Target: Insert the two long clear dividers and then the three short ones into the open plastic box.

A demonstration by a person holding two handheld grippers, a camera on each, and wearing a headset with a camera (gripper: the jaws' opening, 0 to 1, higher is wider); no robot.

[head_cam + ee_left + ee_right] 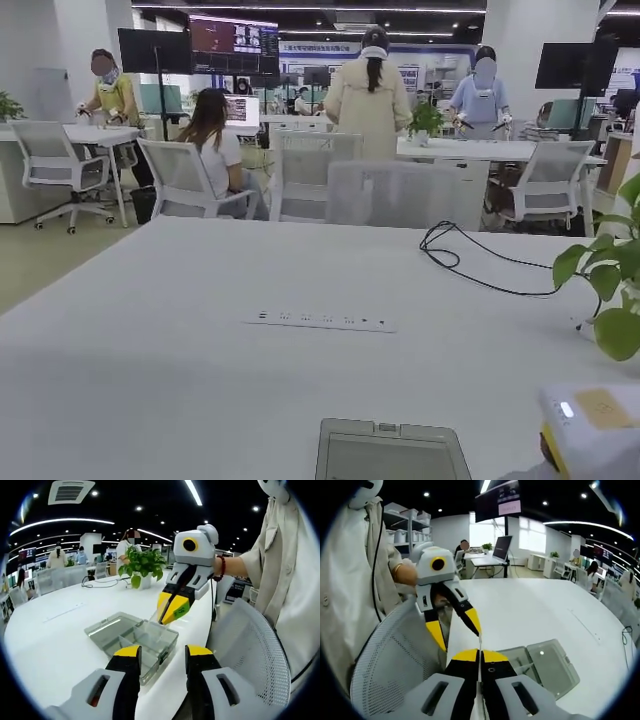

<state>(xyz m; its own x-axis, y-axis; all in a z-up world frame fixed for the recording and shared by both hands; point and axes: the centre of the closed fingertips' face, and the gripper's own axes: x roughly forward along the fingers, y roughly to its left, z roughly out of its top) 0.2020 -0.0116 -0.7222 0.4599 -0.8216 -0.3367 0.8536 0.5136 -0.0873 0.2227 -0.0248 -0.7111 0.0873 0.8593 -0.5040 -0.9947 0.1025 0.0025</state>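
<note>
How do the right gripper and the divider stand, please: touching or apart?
Touching. The right gripper view shows the right gripper shut on the divider, its thin clear edge pinched between the closed jaws.

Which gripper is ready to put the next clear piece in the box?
Right. The right gripper is shut on a clear divider just by the open box; the left gripper is open, holding nothing.
</note>
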